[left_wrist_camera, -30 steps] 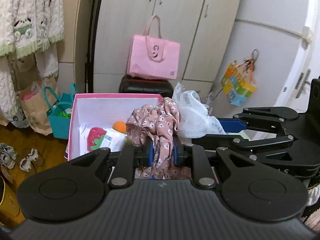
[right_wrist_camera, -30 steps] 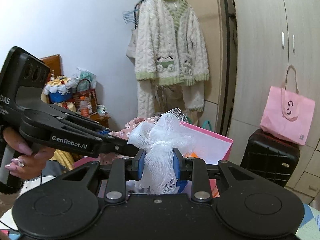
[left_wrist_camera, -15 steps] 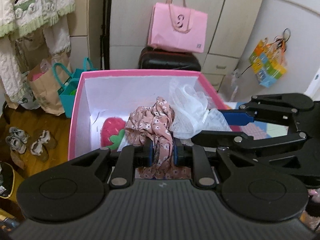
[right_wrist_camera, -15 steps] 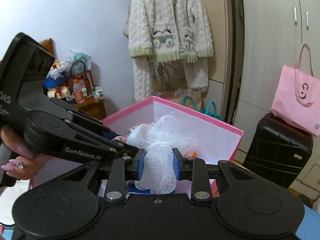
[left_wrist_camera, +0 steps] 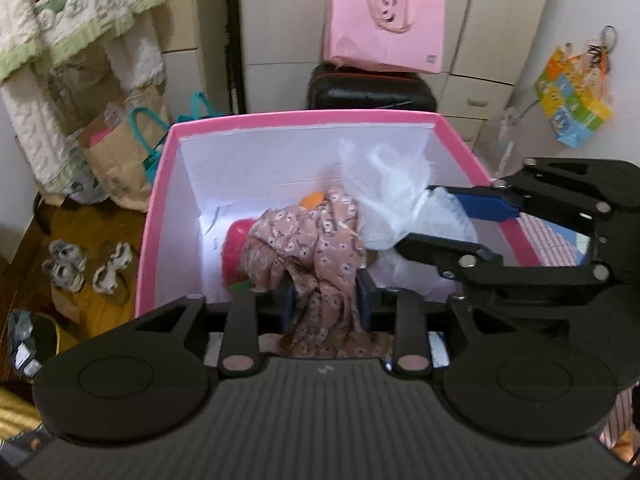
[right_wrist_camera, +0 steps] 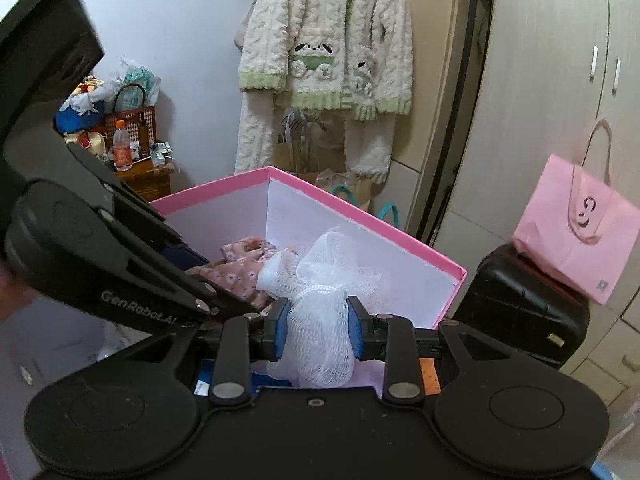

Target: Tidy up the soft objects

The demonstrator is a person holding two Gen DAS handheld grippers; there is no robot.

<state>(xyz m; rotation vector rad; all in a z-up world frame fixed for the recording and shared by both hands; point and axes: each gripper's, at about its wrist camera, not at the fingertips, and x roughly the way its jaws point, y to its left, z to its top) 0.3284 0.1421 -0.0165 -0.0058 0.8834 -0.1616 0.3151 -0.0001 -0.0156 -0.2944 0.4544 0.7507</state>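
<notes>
Left hand-held gripper point(left_wrist_camera: 325, 306): blue pads closed on a bunched floral cloth point(left_wrist_camera: 316, 248), dusty pink with small white flowers, crumpled, folds hanging below the pads. Cloth sits over the near part of the pink box point(left_wrist_camera: 158, 208), above its white interior.

Right hand-held gripper point(right_wrist_camera: 316, 328): pads pinched tight on a white mesh pouf point(right_wrist_camera: 320, 280), open netting, puffy top, a white cord knotted at its waist. It hangs just beside the floral cloth, touching it, toward the box's right side.

Inside the box, under the cloth: a red strawberry plush point(left_wrist_camera: 236, 240) with a green leaf, an orange item point(left_wrist_camera: 312, 200) mostly hidden, some paper on the bottom.

Room: pink tote bag point(left_wrist_camera: 386, 28) on a black suitcase point(left_wrist_camera: 370, 92) against pale wardrobe doors. Cream knit cardigan point(right_wrist_camera: 328, 40) with green trim and panda patches hanging left of the wardrobe. Teal and brown paper bags and small shoes point(left_wrist_camera: 84, 268) on the wood floor.
</notes>
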